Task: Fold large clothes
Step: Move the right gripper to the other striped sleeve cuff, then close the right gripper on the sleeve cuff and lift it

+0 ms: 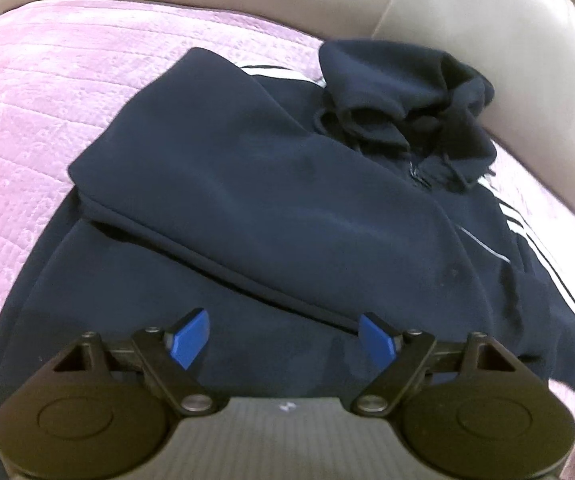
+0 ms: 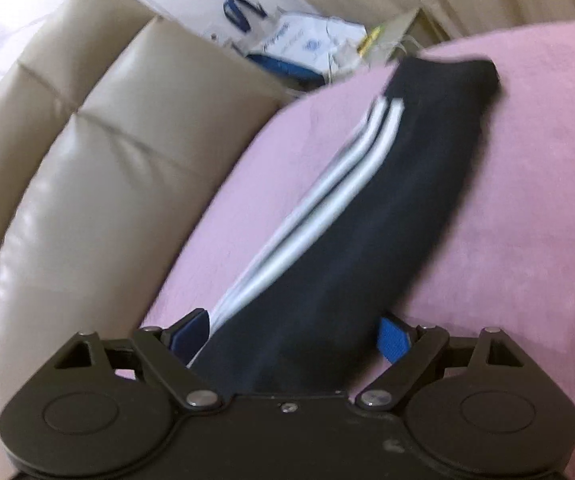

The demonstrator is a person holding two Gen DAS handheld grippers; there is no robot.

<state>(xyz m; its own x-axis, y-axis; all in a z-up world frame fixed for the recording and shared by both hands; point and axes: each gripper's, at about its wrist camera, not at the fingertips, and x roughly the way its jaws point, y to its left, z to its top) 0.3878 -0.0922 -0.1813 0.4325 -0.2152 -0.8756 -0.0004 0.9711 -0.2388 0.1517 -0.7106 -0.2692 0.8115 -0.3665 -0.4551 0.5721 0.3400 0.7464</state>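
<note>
A navy zip hoodie [image 1: 287, 184] with white sleeve stripes lies on a pink quilted cover [image 1: 47, 112]. Its left sleeve is folded across the chest, and the hood [image 1: 403, 92] is bunched at the far right. My left gripper [image 1: 285, 338] is open and empty, just above the hoodie's lower body. In the right wrist view the other sleeve [image 2: 367, 216] stretches away over the pink cover [image 2: 527, 240], its cuff [image 2: 447, 76] at the far end. My right gripper [image 2: 291, 338] is open, its blue fingers on either side of the sleeve's near end.
A beige leather sofa back [image 1: 467, 20] curves behind the cover; its cushions [image 2: 67, 200] show left in the right wrist view. A white and blue bag [image 2: 299, 44] with clutter lies beyond the cushions.
</note>
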